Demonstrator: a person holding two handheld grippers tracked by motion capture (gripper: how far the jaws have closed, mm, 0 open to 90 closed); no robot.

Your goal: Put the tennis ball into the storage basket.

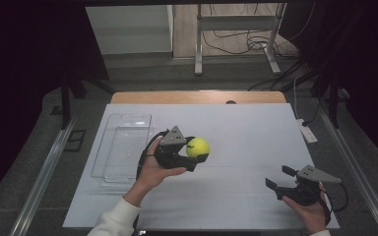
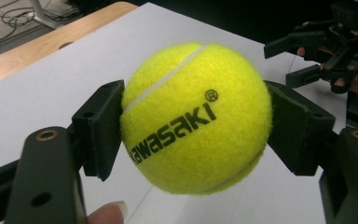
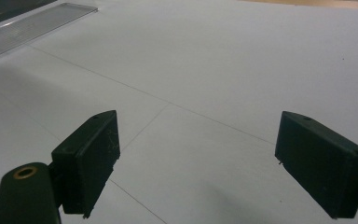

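Currently left gripper [image 1: 197, 158] fingers [image 2: 100, 126] clamp the tennis ball [image 1: 198, 147], mid-frame above the desk [image 1: 246, 132]. Right gripper [image 1: 278, 178], lower right, fingers [image 3: 88, 156] wide, nothing between. Clear tray [image 1: 123, 147] at left.

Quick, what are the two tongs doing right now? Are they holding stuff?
Left tongs: shut on the yellow tennis ball, lifted above the table.
Right tongs: open, holding nothing, above the white tabletop.
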